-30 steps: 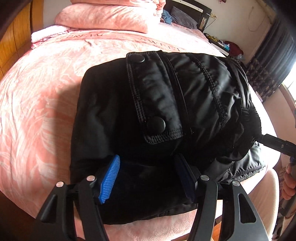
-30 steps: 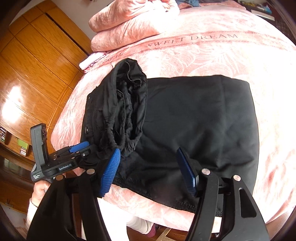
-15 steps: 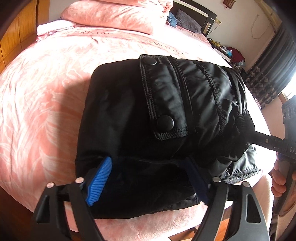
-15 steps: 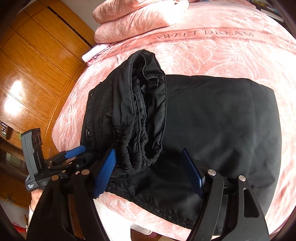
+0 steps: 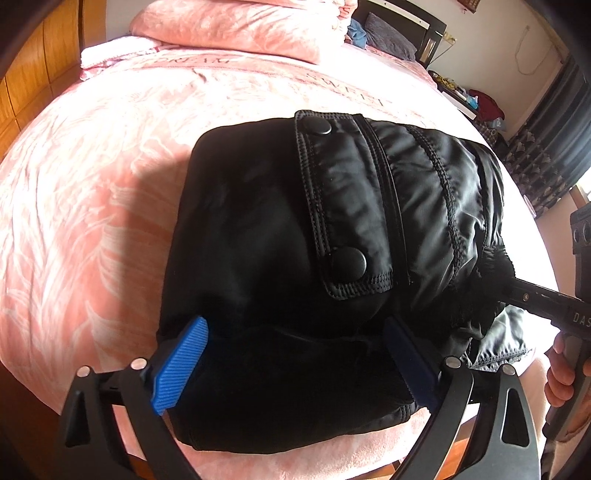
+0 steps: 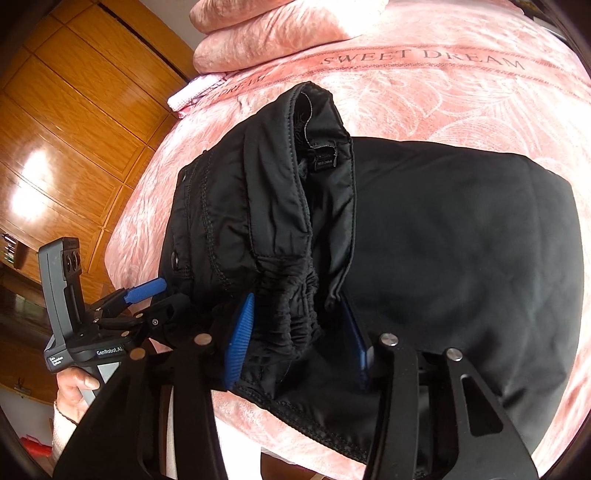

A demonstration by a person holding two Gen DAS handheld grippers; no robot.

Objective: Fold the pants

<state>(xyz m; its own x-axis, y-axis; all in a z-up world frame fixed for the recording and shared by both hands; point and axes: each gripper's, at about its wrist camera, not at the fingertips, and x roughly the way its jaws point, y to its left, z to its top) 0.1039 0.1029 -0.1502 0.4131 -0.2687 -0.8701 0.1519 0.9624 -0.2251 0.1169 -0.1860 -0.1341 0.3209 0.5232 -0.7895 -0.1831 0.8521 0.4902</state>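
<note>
Black pants (image 5: 280,258) lie on the pink bed (image 5: 92,229) near its front edge, already doubled into a thick bundle; the flap with two snaps (image 5: 347,258) faces up in the left view. Step in hand, by judgement: a late fold, with the waistband (image 6: 295,317) end raised over the flat leg panel (image 6: 461,266). Left tool (image 5: 295,354) sits at the near end of the bundle, fingers (image 5: 181,365) spread wide to either side of the cloth; whether it grips anything cannot be told, since the fabric between them is too dark to read. Right tool (image 6: 299,332) is narrower, its blue pads bracketing the gathered elastic waistband, and appears to be pinching it; the pad on the far side is partly hidden by fabric. In the right view the left tool (image 6: 147,295) shows at the bundle's left edge, held in a hand (image 6: 74,387). Next move likely calls for carrying the raised waistband across the flat panel and laying it down square, both tools moving together so the slick cloth does not slide or open. Risk: the shiny fabric may slip from the pads. Surface: soft patterned bedspread lettered "SWEET DREAM" (image 6: 424,59), pillows (image 5: 240,26) at the head. Room: wooden wardrobe (image 6: 55,147) on one side, dark curtains (image 5: 546,155) and a cluttered shelf on the other.
</note>
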